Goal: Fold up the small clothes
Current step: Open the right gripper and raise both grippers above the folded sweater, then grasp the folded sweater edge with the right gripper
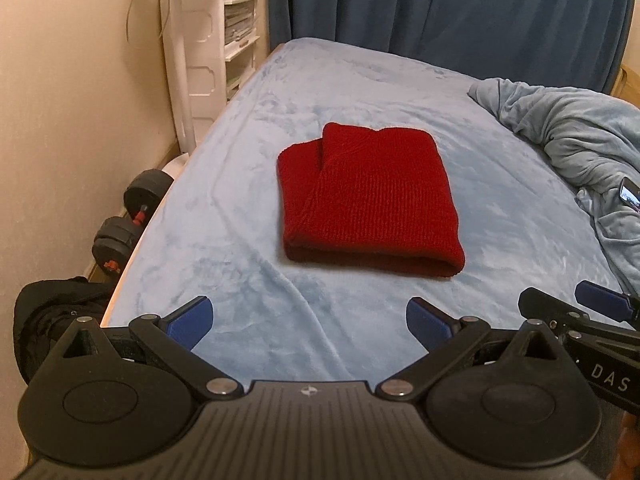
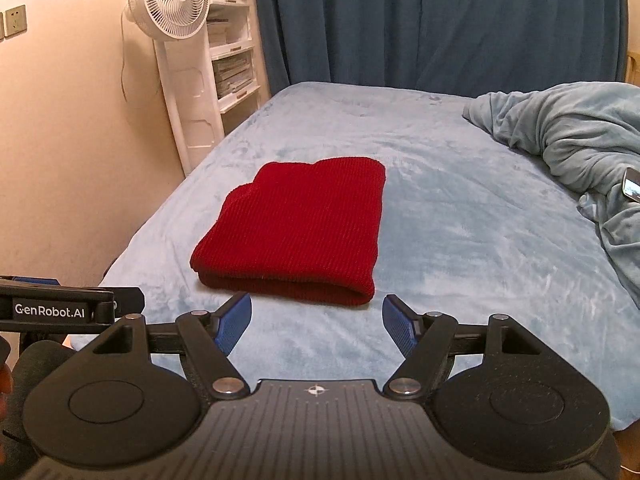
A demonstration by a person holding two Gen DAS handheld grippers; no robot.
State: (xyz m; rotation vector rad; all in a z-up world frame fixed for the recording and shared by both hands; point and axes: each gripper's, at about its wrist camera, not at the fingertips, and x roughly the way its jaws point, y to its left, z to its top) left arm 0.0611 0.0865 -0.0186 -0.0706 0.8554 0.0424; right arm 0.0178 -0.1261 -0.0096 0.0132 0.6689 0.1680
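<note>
I see my left gripper [image 1: 308,322] with its two blue fingers [image 1: 190,320] spread wide apart, and there is nothing between them but the soft blue bed cover [image 1: 240,216] down below. They are not touching anything. My right gripper [image 2: 316,322] looks much the same: its blue fingers [image 2: 234,322] stand wide apart too, with only bed cover showing in the gap, and they hold nothing. Both grippers hang above the near edge of the bed and point down at a slant toward the middle of it. The red knitted cloth [image 1: 368,200] lies folded on the bed cover, out in front of both grippers and apart from them. It is folded into a thick, neat block, with the rounded fold facing me, and at the far left corner one flap sits a bit over another. From the right wrist view the red cloth sits just past the fingertips, a little to the left. From the left wrist view I can see the tip of my right gripper poking in at the lower right. A crumpled light blue blanket [image 1: 576,136] is bunched up on the right side of the bed, well apart from the red cloth. A white fan [image 2: 176,40] stands by the wall on the left, and dark blue curtains [image 2: 440,20] hang behind the bed.
</note>
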